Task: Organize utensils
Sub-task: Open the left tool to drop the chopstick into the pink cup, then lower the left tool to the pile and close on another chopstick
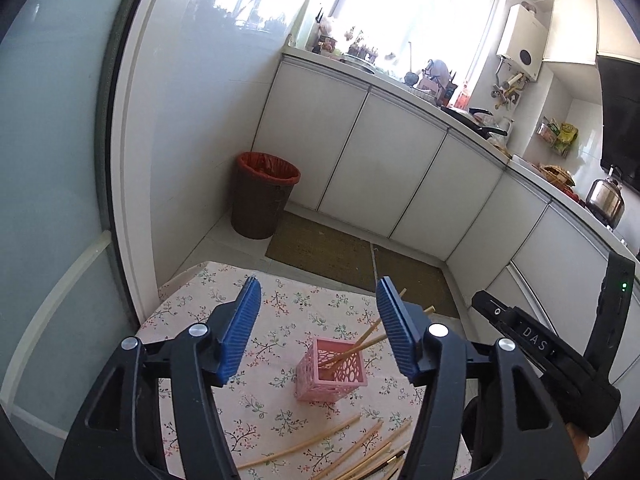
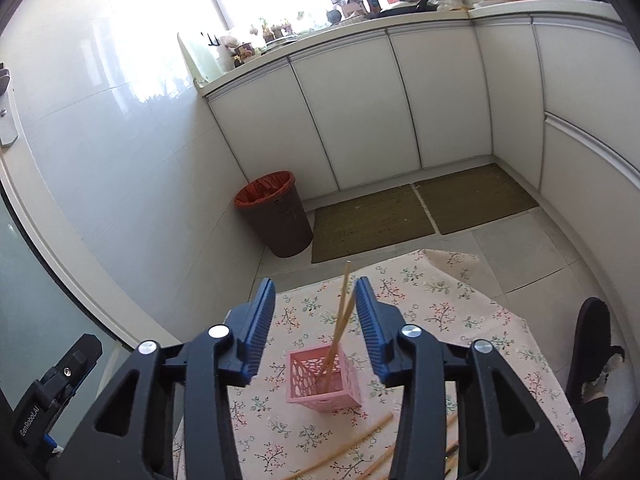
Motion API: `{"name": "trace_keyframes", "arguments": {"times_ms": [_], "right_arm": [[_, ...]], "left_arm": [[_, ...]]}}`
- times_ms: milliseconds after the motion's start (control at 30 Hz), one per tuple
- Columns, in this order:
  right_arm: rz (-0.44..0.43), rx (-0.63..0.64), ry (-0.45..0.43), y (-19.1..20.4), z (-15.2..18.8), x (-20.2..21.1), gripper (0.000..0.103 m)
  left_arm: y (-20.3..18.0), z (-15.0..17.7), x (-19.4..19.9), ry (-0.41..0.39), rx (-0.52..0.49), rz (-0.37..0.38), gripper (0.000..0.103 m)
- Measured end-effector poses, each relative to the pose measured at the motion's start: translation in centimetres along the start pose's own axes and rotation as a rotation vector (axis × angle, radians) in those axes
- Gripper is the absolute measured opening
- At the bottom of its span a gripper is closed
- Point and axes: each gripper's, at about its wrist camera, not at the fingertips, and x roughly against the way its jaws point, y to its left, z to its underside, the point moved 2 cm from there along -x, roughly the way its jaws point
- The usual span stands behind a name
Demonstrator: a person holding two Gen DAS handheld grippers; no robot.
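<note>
With both our left gripper (image 1: 318, 292) and right gripper (image 2: 315, 292) spread and empty, we judge the thin, light, probably slippery bamboo chopsticks (image 1: 304, 446) on the near floral tablecloth (image 1: 192, 312) best pinched mid-shaft for the pink perforated plastic holder (image 1: 332, 376).

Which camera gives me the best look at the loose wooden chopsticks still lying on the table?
The left wrist view: the loose wooden chopsticks fan across the floral tablecloth, near the pink perforated plastic holder, several shafts showing. The right wrist view shows only a few shafts at its lower edge, mostly behind the gripper's frame.
</note>
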Motion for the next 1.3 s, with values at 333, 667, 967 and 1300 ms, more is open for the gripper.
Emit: {"name": "trace_keyframes", "arguments": {"times_ms": [333,667,967,1300], "right_arm": [[0.184,0.008,-0.129,-1.6,1.8,6.6,0.092],[0.277,0.006,-0.171,-3.7,3.3,10.8,0.096],[0.34,-0.113,-0.083,-11.1,8.4,13.7,0.096],[0.37,-0.207,0.083,-17.8,13.8,13.8,0.096]], "left_arm": [[-2.7,0.9,2.1,-0.038,-0.07,-0.046,0.088],[-5.2,2.7,3.0,-0.031,-0.176,-0.064,0.094],[-8.5,7.1,-0.1,0.154,-0.35,-0.061,0.096],[-12.0,15.6,-7.6,0.507,-0.566,0.001,0.096]]}}
